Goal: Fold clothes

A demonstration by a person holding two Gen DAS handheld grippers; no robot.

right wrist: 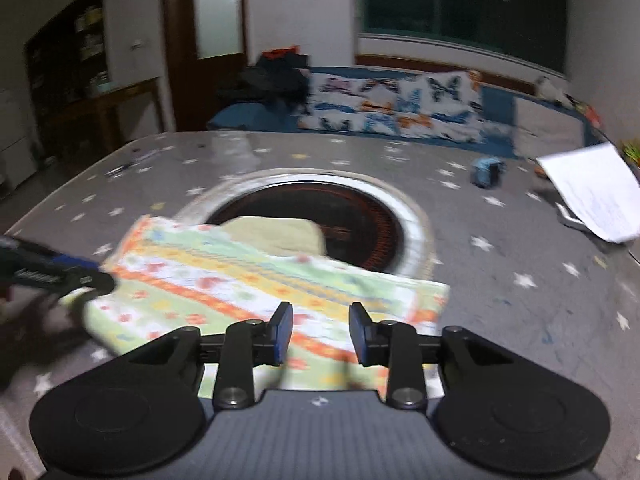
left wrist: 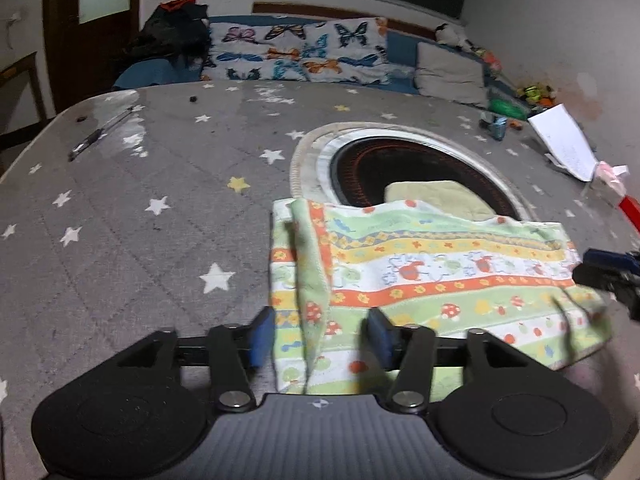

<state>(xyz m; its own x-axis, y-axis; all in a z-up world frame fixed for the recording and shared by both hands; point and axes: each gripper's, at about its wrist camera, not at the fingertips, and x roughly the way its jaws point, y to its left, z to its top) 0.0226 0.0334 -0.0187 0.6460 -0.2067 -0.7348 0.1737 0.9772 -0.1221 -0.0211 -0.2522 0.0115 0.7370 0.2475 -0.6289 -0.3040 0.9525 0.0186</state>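
A striped cloth (left wrist: 440, 264) in green, orange and yellow with mushroom prints lies flat on the grey star-patterned table cover (left wrist: 140, 240). Its left edge is folded over into a narrow ridge. My left gripper (left wrist: 320, 320) is open over the cloth's near left part, with the ridge running between its blue pads, untouched. My right gripper (right wrist: 321, 320) is open above the cloth's (right wrist: 240, 280) near right edge, pads apart and nothing pinched. Each gripper shows in the other's view: right gripper (left wrist: 608, 276), left gripper (right wrist: 60, 272). A pale green folded cloth (left wrist: 436, 196) lies behind.
A round black heater plate (left wrist: 368, 160) with a pale rim is set in the table under the far cloths. A pen (left wrist: 96, 134) lies far left. White paper (left wrist: 564, 140) and a small blue object (left wrist: 496, 124) sit far right. A bench with butterfly cushions (left wrist: 296, 52) stands beyond.
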